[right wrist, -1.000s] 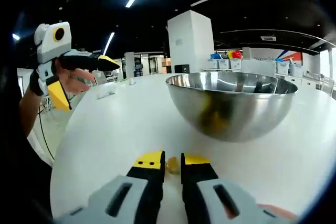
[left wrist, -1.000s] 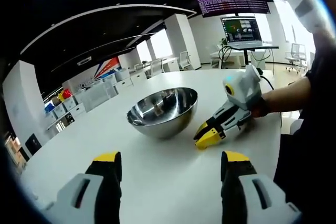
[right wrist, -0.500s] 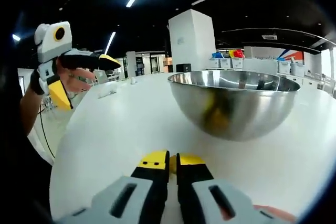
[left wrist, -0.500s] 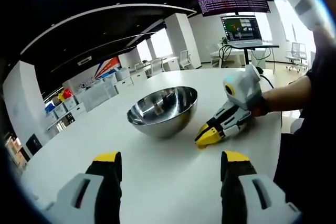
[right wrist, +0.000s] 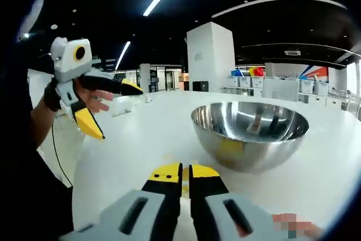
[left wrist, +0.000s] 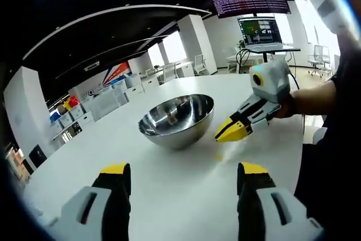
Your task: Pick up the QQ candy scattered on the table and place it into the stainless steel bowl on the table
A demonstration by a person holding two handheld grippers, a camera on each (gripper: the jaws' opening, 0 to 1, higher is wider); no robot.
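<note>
Here, in the left gripper view, the left gripper [left wrist: 183,178] holds its yellow-tipped jaws wide apart and empty over the round white tabletop [left wrist: 169,190]. Past them, near the middle, stands the shiny stainless steel bowl [left wrist: 176,119]; its polished inside gives only reflections, so I cannot tell whether anything lies in it. Just right of the bowl, the right gripper [left wrist: 232,132] hangs raised above the tabletop, held by a person's hand [left wrist: 286,107], its jaws pressed together.

In the right gripper view, the left gripper [right wrist: 110,108] is held up at the left with its jaws spread. At bottom centre, the right gripper's own jaws are clamped on a small yellow QQ candy [right wrist: 185,174], seen as a sliver between their tips, lifted off the tabletop [right wrist: 141,145]. Right of that, the bowl [right wrist: 250,135] sits upright, a yellow reflection on its outer wall.
</note>
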